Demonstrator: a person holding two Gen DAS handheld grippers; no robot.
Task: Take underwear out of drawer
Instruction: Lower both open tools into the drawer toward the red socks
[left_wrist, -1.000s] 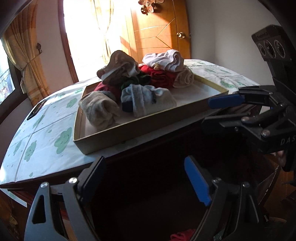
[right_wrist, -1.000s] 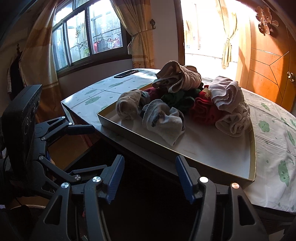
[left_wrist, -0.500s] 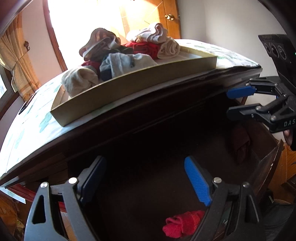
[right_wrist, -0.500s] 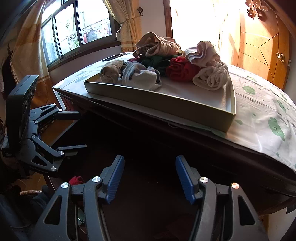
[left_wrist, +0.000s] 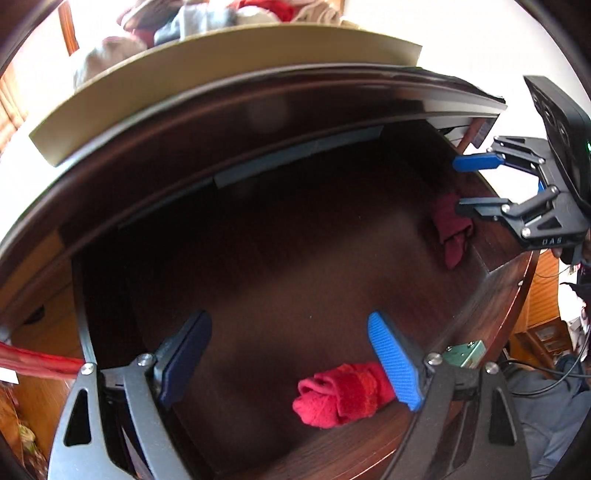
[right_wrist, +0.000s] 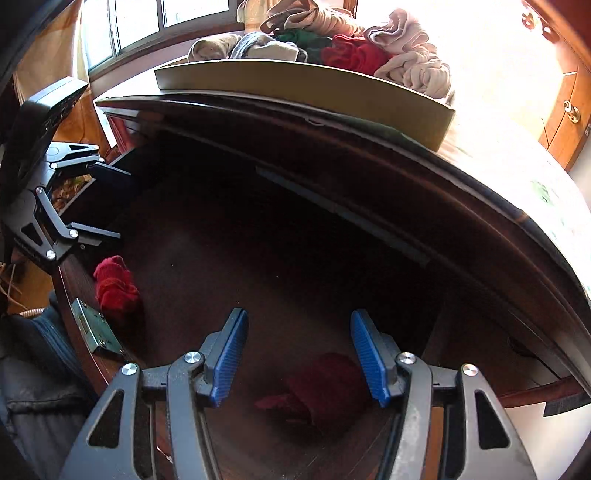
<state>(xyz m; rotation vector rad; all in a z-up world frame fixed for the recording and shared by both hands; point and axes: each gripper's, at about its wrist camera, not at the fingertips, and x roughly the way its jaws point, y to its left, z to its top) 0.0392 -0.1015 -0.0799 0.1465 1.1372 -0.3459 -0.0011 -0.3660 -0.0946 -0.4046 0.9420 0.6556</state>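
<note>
Both tongs point down into an open dark-wood drawer, jaws spread and pinching nothing. The left tongs (left_wrist: 290, 360) stand wide apart over the drawer floor; the right tongs (right_wrist: 297, 356) are spread less far.

The desk (right_wrist: 369, 147), largest in either view, arches across the top from 9 o'clock to 3 o'clock, its dark front edge overhanging the drawer (left_wrist: 295, 240). On it sits a shallow tan tray (left_wrist: 184, 85) heaped with rolled underwear and socks (right_wrist: 351, 51) in beige, grey, green and red.

Inside the drawer, two rolled pieces are visible. In the left wrist view a bright red roll (left_wrist: 340, 393) lies on the drawer floor at about 5 o'clock, just beside the inner face of the blue right-hand pad (contact cannot be judged). A darker red piece (left_wrist: 452, 229) lies against the drawer's side at 3 o'clock, just beside the lower finger of the right tongs (left_wrist: 476, 186).

In the right wrist view that darker piece (right_wrist: 321, 391) lies below and between the blue pads at 6 o'clock, apart from both. The bright red roll (right_wrist: 114, 284) shows at 9 o'clock near a metal lock plate (right_wrist: 94, 326).
</note>
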